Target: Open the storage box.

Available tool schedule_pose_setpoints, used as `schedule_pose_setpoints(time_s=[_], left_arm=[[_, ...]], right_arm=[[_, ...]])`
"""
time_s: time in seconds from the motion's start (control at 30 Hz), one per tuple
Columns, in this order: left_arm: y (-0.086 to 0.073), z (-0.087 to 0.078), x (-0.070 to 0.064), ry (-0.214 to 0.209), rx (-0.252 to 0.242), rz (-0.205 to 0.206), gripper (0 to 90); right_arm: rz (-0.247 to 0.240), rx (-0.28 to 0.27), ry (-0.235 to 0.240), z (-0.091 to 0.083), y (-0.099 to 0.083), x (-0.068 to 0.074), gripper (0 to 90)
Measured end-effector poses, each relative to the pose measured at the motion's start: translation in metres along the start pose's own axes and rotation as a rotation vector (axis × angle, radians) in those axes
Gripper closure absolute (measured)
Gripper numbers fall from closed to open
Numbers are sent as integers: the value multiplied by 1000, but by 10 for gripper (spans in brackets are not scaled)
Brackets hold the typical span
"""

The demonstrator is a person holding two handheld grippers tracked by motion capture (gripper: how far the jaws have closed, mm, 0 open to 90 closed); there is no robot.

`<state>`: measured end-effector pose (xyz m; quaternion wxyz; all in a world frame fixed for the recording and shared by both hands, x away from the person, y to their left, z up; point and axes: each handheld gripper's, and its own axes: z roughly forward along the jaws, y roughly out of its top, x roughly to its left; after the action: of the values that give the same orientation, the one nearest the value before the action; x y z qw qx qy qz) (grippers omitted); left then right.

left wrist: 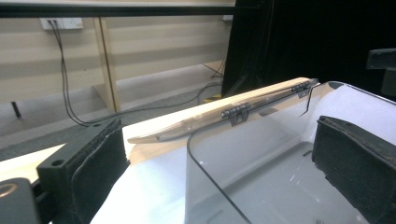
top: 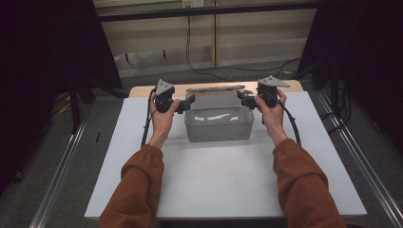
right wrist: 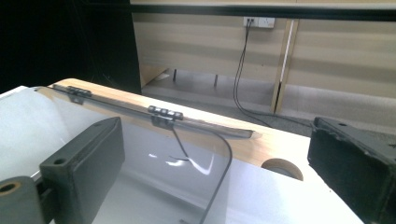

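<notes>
The white counter (top: 223, 180) lies bare in front of me; at mid-counter toward twelve o'clock sits the clear plastic box (top: 218, 124), its hinged lid (top: 216, 89) laid open behind it. My left hand-held gripper (top: 188, 103) straddles the box's nine o'clock wall, jaws apart; my right hand-held gripper (top: 243, 100) straddles the three o'clock wall, jaws likewise apart. I judge the risk is slippery, thin walls: uneven squeezing could tilt the box, or lifting could swing the lid down onto my grippers.

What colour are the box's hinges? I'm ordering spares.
Dark grey or black hinges on the clear box, best in the left gripper view.
</notes>
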<state>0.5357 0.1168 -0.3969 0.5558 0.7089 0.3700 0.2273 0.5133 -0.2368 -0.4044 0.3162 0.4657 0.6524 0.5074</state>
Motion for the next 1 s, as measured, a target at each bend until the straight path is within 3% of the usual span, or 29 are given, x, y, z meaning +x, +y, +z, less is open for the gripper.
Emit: schedule_pose_setpoints(time_s=[0.1,0.2,0.33,0.4,0.6,0.7,0.77,1.0], left_arm=[[1,-8,-2,-1,-21,-5,30],[-1,-14,-5,10,-35,-13,34],[-5,-26,-10,18,-53,11,35],[-6,-31,-11,18,-52,5,34],[-10,-46,-14,26,-65,12,35],[-15,-52,-16,16,-64,14,40],[-18,-56,-18,12,-69,6,40],[-34,-72,-25,11,-81,-1,39]], right_arm=[[-24,-8,0,-7,0,5,33],[-18,-25,-1,-14,-1,8,27],[-44,-40,15,-24,-3,15,21],[-57,-49,13,-28,-4,19,20],[-48,-71,17,-39,-7,25,3],[-22,-65,48,-47,-10,30,4],[-43,-82,42,-54,-13,33,5],[-40,-93,19,-69,-18,33,0]])
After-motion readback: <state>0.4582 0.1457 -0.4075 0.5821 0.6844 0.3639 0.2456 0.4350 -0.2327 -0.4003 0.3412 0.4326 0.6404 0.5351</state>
